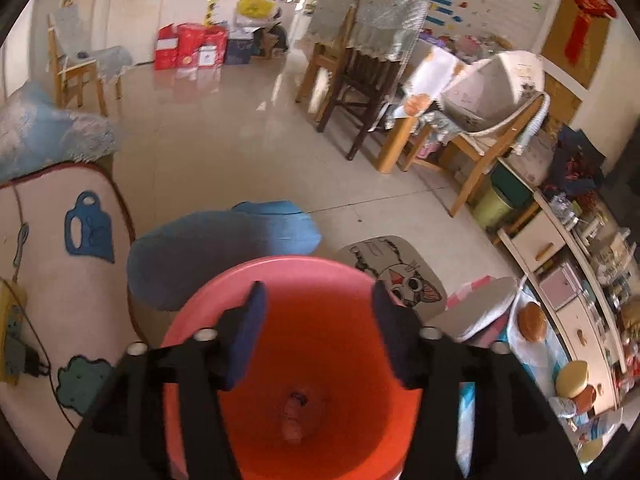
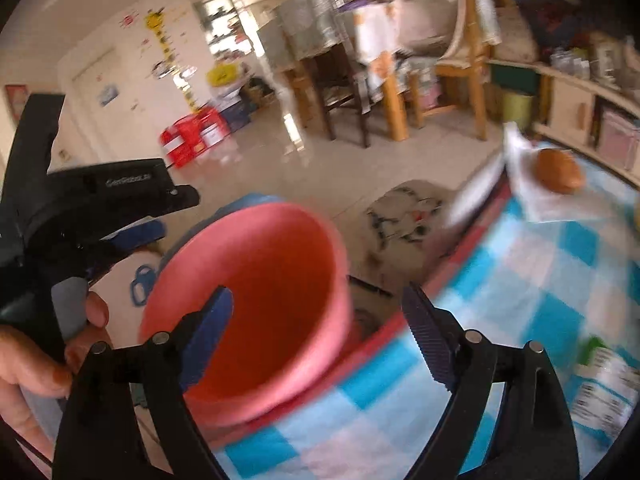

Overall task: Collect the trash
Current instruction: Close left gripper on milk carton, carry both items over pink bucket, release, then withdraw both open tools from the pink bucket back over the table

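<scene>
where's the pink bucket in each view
Left wrist view: the pink bucket fills the bottom centre, seen from above between the open left tongs, a small scrap at its bottom.
Right wrist view: the bucket sits lower left of centre, mouth tilted toward the camera, beside the checked cloth.
Shared landmark: the cat-print mat on the floor just beyond the bucket.

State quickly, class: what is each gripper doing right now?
Left gripper: open, empty, over the pink bin.
Right gripper: open, holding nothing.
</scene>
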Demonstrator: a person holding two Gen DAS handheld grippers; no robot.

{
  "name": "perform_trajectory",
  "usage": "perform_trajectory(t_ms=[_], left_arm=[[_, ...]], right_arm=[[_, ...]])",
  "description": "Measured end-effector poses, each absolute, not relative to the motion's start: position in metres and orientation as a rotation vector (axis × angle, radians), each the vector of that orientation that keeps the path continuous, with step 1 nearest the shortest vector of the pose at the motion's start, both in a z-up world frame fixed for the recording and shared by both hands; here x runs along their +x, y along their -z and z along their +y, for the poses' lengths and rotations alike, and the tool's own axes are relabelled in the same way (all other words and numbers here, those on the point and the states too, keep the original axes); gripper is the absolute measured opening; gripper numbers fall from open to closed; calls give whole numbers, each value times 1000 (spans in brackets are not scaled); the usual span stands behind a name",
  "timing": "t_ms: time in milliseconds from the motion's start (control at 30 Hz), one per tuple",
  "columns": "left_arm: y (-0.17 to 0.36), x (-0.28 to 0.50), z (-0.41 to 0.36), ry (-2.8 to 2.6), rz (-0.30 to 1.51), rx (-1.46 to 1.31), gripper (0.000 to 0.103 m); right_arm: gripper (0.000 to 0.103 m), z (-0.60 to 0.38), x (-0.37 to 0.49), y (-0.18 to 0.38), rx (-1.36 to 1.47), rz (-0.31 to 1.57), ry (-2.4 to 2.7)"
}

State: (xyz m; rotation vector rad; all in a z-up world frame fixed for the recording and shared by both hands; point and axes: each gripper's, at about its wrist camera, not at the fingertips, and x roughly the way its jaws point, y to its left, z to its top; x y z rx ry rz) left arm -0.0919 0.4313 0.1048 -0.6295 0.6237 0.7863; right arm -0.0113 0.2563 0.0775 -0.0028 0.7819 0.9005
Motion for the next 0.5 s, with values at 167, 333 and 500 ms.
perform_trajectory(t_ms=[167, 333, 500], left_arm=[[-110, -89, 420, -769, 588, -603, 80], [-108, -72, 391, -699, 575, -538, 84], [-110, -56, 351, -637, 563, -403, 87]], right_arm=[[93, 187, -14, -85, 48, 723, -752], [94, 127, -17, -77, 126, 734, -631], [94, 92, -31, -72, 71, 748, -590]])
